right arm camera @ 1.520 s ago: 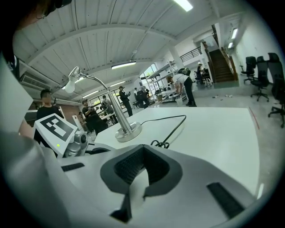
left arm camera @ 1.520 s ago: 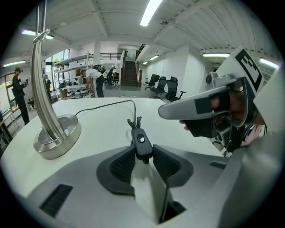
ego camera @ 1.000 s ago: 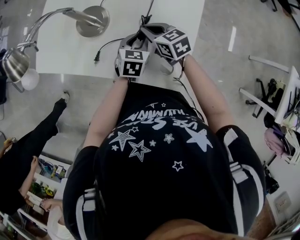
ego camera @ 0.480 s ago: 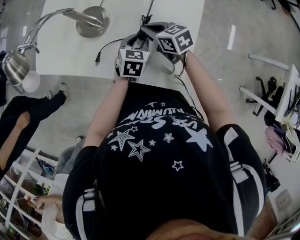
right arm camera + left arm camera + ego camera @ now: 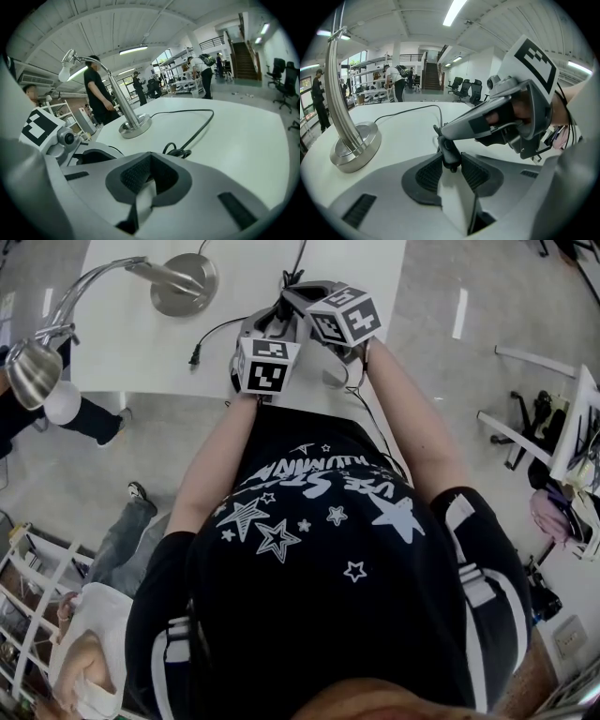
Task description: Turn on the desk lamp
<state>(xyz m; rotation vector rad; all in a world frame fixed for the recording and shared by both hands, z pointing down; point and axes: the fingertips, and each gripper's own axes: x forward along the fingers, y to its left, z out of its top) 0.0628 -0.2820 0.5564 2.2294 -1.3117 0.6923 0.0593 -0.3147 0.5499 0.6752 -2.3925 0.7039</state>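
The desk lamp has a round metal base (image 5: 185, 282) on the white table (image 5: 122, 343), and its curved arm reaches out past the table's left edge to the lamp head (image 5: 33, 371). Its black cord (image 5: 197, 129) runs over the table to a loose plug (image 5: 195, 357). My left gripper (image 5: 451, 159) is shut on the cord's black inline switch (image 5: 449, 152), which stands upright between the ribbed pads. My right gripper (image 5: 149, 161) is shut with nothing in it. In the left gripper view, the right gripper's closed tip (image 5: 443, 136) rests on top of that switch.
The table's near edge runs just under both grippers, at my waist. A person (image 5: 84, 418) stands on the floor to the left of the table, beside the lamp head. Shelving (image 5: 28, 587) is at the lower left, and a white rack (image 5: 572, 446) at the right.
The right gripper's marker cube has shifted slightly away from me. The left gripper has stayed put. The people on the floor at the left have walked on.
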